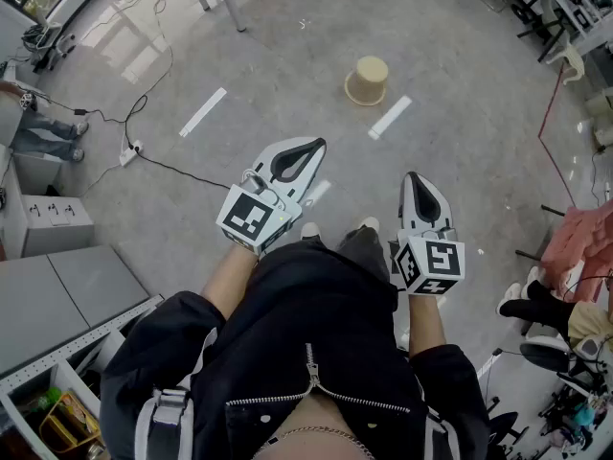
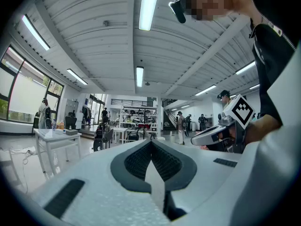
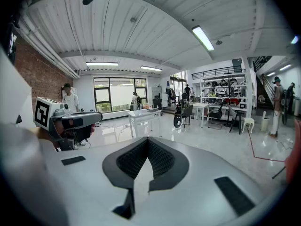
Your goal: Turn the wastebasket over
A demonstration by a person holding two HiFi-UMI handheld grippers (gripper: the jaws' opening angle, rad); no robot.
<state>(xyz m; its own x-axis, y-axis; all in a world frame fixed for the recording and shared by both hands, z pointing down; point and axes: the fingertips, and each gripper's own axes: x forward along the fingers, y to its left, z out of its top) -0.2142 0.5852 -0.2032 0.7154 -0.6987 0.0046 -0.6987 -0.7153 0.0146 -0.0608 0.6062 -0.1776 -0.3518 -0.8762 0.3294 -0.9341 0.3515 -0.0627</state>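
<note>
Two claws show in the head view, and both are closed on nothing. The left gripper (image 1: 314, 146) and the right gripper (image 1: 414, 176) each have their jaws pressed together at the tips, and their own views confirm it. Both are held in the air over the grey floor (image 1: 287, 56), the left at 10 o'clock from the right, touching nothing.

Much is covered or cut off. The person's black jacket (image 1: 297, 343) fills the frame at 6 o'clock and covers most of the legs; only a knee and two shoe tips (image 1: 370, 224) show between the grippers. At 9 o'clock another person's legs (image 1: 43, 134) are cut by the frame edge. At 3 o'clock the clutter along the edge is too small to sort out. Both gripper views look across the room, and the wastebasket shows only in the head view.

The wastebasket (image 1: 367, 80) stands on the floor at 1 o'clock from the left gripper's tip and 11 o'clock from the right's, well apart from both. A white tape strip (image 1: 390, 117) lies near it at 4 o'clock. It is tan, round and tapered: wider where it meets the floor, narrower at its paler top. Whether that top is an open mouth or a closed base is too small to tell.
</note>
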